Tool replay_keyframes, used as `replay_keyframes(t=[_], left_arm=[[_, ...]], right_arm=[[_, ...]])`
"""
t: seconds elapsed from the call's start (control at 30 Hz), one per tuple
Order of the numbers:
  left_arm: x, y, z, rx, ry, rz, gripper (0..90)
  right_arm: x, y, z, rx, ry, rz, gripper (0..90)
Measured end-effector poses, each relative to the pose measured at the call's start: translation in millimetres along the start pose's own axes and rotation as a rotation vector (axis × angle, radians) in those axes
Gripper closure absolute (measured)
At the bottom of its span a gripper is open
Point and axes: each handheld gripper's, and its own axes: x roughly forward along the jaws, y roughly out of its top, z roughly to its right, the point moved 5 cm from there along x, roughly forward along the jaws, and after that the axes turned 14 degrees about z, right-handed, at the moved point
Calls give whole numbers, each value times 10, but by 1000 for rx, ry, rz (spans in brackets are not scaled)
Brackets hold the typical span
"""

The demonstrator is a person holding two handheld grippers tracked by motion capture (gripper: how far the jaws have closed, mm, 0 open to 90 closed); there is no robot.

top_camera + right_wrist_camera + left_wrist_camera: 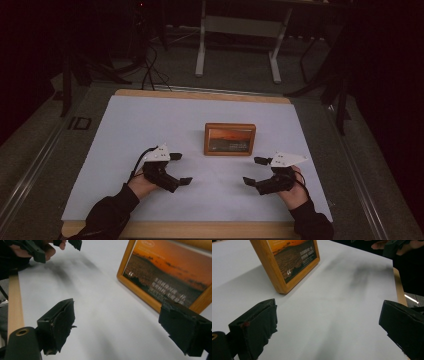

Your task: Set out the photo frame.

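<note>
A wooden picture frame with an orange sunset print stands upright near the middle of the white sheet. The left gripper hovers at the frame's front left, jaws wide apart and empty. At the frame's front right the right gripper is open too, nothing between its jaws. In the left gripper view the frame rises beyond the left gripper. The right gripper view has the frame at upper right, just past the right gripper. Both grippers face each other.
The white sheet covers a wooden tabletop whose edge shows at the front. Behind the table, a white desk frame and dark cables sit on the floor. The other hand's gripper appears far off in the right gripper view.
</note>
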Motion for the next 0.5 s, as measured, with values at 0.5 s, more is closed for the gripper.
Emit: replay_keyframes(t=[0.5], left_arm=[[-5,-51,56,6,-11,-1,21]], right_arm=[[-194,-286,-35,28,-63,-17,138]])
